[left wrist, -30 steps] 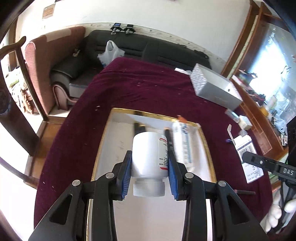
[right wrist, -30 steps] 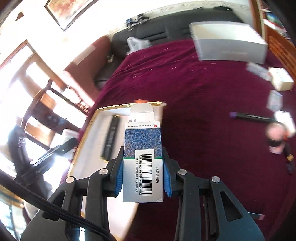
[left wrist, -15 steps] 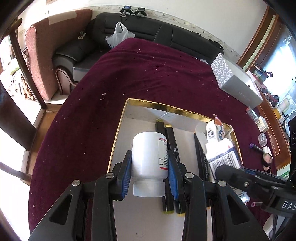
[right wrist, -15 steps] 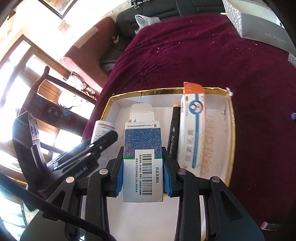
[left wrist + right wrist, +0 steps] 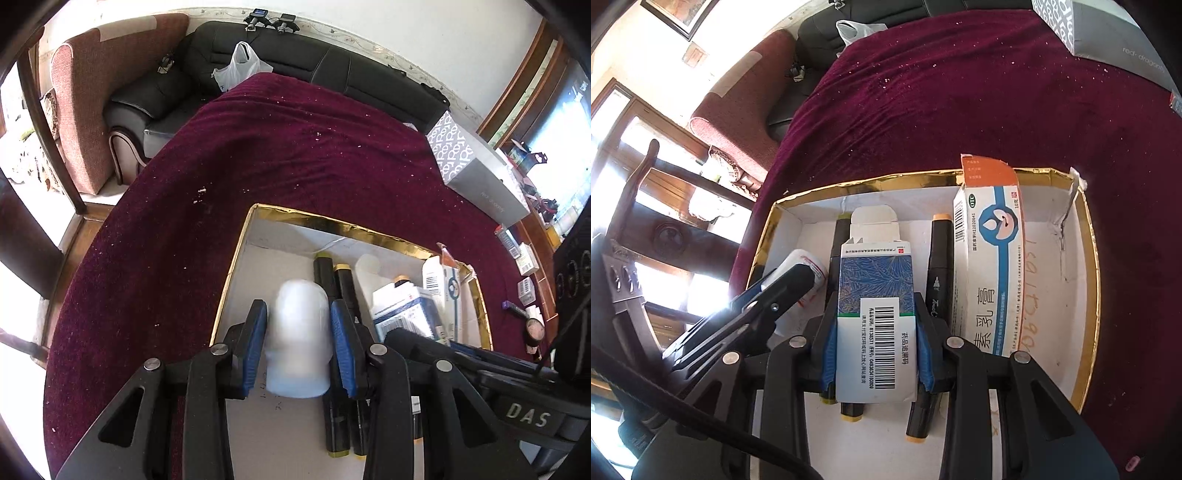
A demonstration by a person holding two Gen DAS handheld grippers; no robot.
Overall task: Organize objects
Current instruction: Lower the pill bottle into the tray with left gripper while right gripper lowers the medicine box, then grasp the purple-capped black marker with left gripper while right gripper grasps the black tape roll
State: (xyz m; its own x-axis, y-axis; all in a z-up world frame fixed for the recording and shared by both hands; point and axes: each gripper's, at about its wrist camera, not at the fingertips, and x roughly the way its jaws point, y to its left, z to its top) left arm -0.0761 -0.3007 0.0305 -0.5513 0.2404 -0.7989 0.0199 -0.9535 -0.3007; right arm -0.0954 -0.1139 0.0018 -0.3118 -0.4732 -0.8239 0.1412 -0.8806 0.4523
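Observation:
My left gripper [image 5: 298, 334] is shut on a white pill bottle [image 5: 299, 325], held low over the left part of a gold-rimmed white box [image 5: 343, 226]. My right gripper [image 5: 875, 339] is shut on a blue-and-white medicine carton [image 5: 875, 295] with a barcode, low over the same box [image 5: 1089, 258]. Black markers [image 5: 338, 291] lie in the box between and under both grippers. A long white-and-blue ointment carton [image 5: 991, 254] leans in the box to the right of my right gripper. The bottle [image 5: 805, 266] and left gripper show at the right wrist view's left.
The box sits on a dark red tablecloth [image 5: 295, 147]. A grey patterned box [image 5: 476, 170] lies at the far right. Small cartons, a purple marker [image 5: 511, 305] and a round item [image 5: 535, 328] lie right of the box. A black sofa [image 5: 325, 70] and chair stand behind.
Both grippers have moved forward and down into the box with their loads. The bottle now sits lower beside the markers, and the blue carton has come over the markers.

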